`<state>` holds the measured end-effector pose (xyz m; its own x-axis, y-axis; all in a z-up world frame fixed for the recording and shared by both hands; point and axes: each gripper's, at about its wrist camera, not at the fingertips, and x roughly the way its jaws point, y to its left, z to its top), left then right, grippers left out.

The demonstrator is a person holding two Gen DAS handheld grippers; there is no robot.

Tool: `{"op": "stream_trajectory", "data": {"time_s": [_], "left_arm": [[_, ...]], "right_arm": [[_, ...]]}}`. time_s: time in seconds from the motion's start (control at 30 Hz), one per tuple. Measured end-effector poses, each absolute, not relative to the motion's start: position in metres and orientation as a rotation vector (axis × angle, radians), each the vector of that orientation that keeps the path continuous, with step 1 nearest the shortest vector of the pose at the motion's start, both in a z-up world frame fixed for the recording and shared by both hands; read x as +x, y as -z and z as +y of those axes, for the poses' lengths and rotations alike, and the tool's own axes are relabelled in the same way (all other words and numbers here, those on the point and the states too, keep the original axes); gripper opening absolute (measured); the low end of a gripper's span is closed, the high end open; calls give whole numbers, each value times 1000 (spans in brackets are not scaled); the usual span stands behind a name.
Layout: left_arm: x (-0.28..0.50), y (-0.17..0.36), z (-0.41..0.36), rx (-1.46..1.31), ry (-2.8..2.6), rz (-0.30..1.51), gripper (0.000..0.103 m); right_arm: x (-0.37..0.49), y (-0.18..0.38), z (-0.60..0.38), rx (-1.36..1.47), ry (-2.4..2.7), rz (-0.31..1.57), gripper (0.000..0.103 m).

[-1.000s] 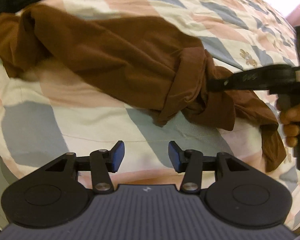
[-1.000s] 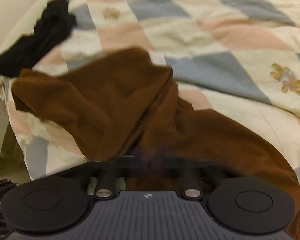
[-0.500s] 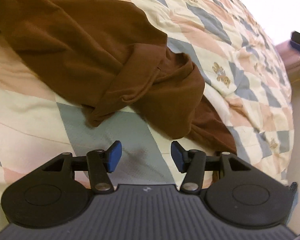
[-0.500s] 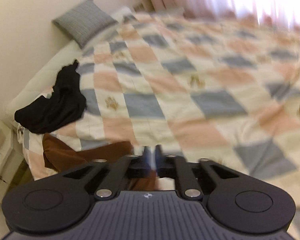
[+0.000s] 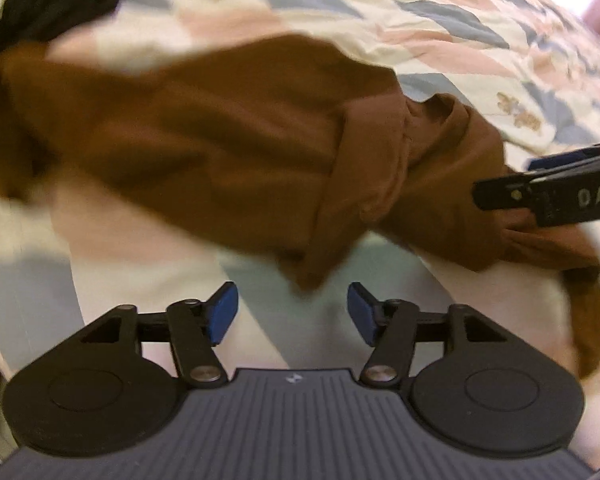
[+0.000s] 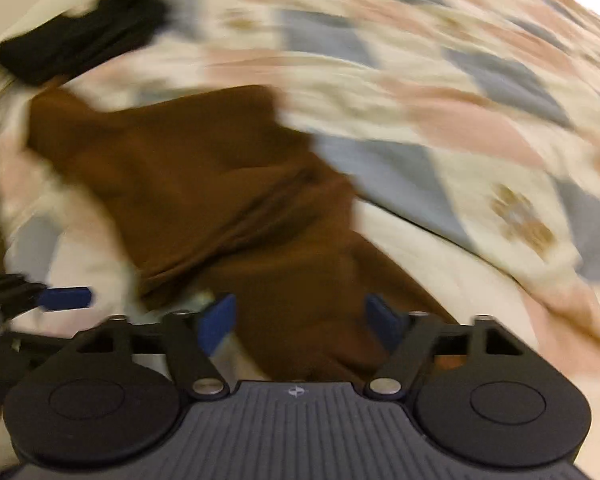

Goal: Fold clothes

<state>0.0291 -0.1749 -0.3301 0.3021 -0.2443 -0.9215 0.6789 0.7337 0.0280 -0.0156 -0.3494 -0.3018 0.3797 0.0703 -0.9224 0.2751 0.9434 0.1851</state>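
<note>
Lying rumpled on the quilted bed (image 5: 440,12), the brown garment (image 5: 228,152) awaits regrasping. Left claw (image 5: 293,312) and right claw (image 6: 300,320), both just opening, stand apart and empty, the right over the cloth.

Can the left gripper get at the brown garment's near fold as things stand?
Probably yes: left gripper is open, nothing between it and the brown garment; the fold hangs just past its fingertips.

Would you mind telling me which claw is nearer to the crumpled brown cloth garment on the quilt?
Right. The right claw is open directly over the crumpled brown cloth garment, cloth between its fingers. The left claw hangs open over bare checked quilt, just short of the garment's edge.
</note>
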Motion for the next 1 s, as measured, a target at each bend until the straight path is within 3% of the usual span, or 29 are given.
{"op": "stream_trajectory", "data": {"time_s": [0.03,0.07,0.1,0.13,0.17,0.27,0.53,0.63,0.73,0.8,0.83,0.93,1.0], "left_arm": [[31,333,-180,479,666,1081,54],[32,335,-184,499,691,1057,37],[34,335,-188,523,717,1035,5],[36,332,-191,552,746,1016,6],[41,325,-191,569,762,987,5],[72,284,-183,565,754,869,6],[191,154,-218,591,681,518,8],[218,139,-252,600,667,504,32],[228,138,-261,526,659,622,42],[220,147,-251,421,692,751,56],[209,157,-243,373,722,816,59],[173,216,-222,286,786,1087,60],[152,257,-217,239,786,1266,55]], "right_arm": [[-18,308,-354,366,165,1188,78],[-21,316,-360,446,160,1179,74],[-23,324,-366,526,155,1169,66],[-25,332,-371,627,133,1165,31],[-27,340,-376,728,111,1160,5],[-41,319,-385,813,96,1056,3],[-81,189,-432,866,-16,735,3],[-87,159,-454,920,-28,649,3],[-81,155,-474,958,16,666,3],[-77,171,-482,938,116,754,3],[-75,185,-482,921,140,810,3],[-76,233,-481,932,194,953,3],[-81,265,-478,934,250,1048,5]]}}
